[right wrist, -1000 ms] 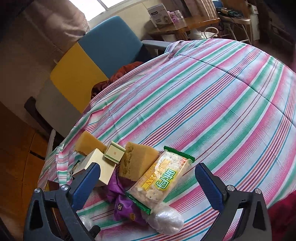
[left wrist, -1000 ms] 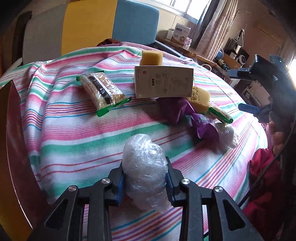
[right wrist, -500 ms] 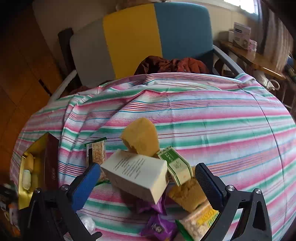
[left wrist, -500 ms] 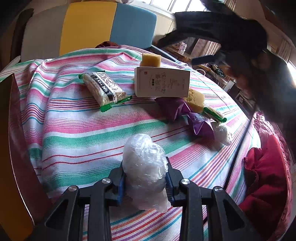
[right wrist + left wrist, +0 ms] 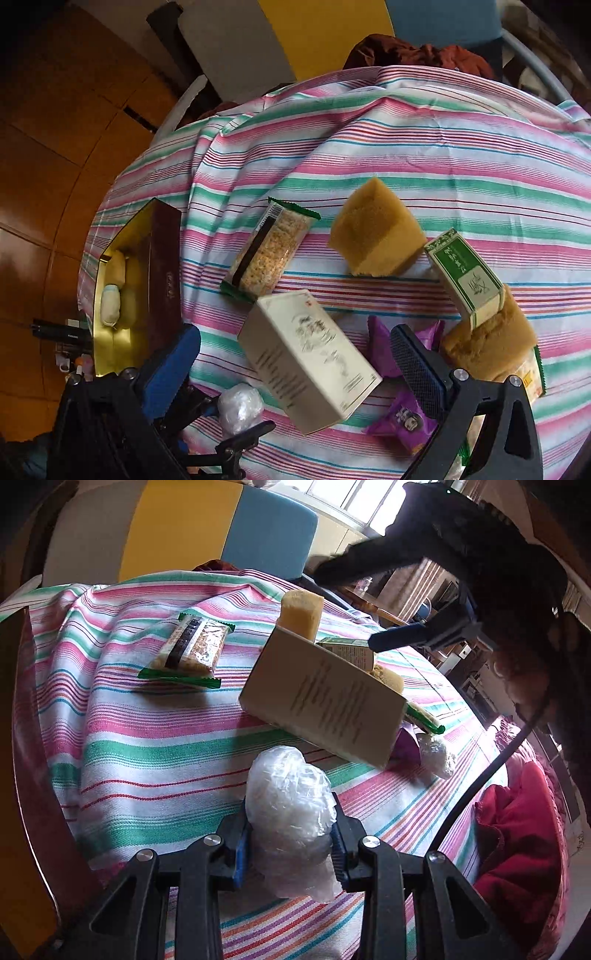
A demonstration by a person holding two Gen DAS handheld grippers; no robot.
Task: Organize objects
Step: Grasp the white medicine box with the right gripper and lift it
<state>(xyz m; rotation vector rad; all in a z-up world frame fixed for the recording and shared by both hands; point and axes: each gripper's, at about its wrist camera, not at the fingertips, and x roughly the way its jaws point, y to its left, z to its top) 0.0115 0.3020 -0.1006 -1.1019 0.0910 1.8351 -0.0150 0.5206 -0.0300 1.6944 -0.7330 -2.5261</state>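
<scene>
- Across the counter, the striped cloth shows nothing taken away in the last second. What changed is where the right hand works.
- Off at the counter's left edge, the dark red box with the gold lining sits open with a couple of pale items inside. I'd guess that's where things are headed.
- The big move is the right gripper. A second ago it looked at the pile from the far side, and now it has swung round and hangs right over it. Its jaws are spread wide with nothing clamped.
- Between those wide jaws sits the white carton, clear of both blue pads. It stood showing its front a second ago. Now it leans tilted with its printed back towards the left camera. I can't tell what tipped it.
- That lines the carton up as the likely next pick, though it isn't gripped yet.
- The left gripper has barely budged. It stays pinched narrow on the clear-wrapped bundle, held just above the cloth at the near edge and not yet put away.
- The sponge, the snack bar, the small green carton and the purple packets all lie loose on the cloth, so there's plenty left to sort.
</scene>
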